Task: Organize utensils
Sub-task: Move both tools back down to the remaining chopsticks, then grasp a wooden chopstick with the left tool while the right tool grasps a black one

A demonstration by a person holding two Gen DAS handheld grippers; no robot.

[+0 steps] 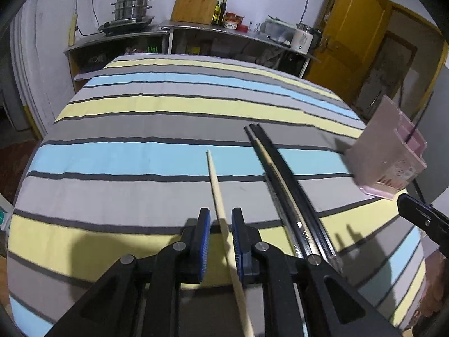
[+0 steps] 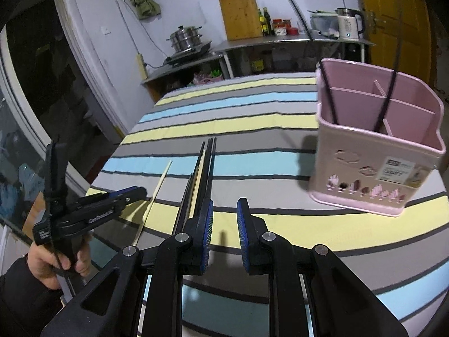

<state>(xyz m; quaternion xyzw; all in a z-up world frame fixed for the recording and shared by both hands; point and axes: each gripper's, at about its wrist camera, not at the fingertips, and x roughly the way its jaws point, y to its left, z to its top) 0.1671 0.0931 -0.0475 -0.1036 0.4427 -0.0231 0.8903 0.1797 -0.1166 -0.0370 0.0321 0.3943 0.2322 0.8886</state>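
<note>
Lying between the blue-padded fingers [image 1: 204,241] of the left gripper [image 1: 220,241] is a single pale wooden chopstick [image 1: 216,188], its thin end pointing away across the striped cloth of the worktop [image 1: 140,129]. The fingers stand parted on either side of it; the stick runs closer to the right pad, though whether it touches is hard to tell — nothing is clamped. From the right wrist view the same chopstick [image 2: 157,193] passes under the tip of the left gripper [image 2: 132,195], which a hand [image 2: 50,264] grips by its handle.

Just to the right of that stick lies a bundle of chopsticks [image 1: 283,185] — black ones, a pale one and a metallic one — side by side and parallel on the cloth. In the right view the bundle [image 2: 202,179] runs up to the left finger of the right gripper [image 2: 224,233], whose fingers are spread with nothing between them.

The pink utensil holder [image 2: 373,146] stands on the cloth to the right, well apart from the bundle, with two black chopsticks [image 2: 328,92] upright in its compartments.
</note>
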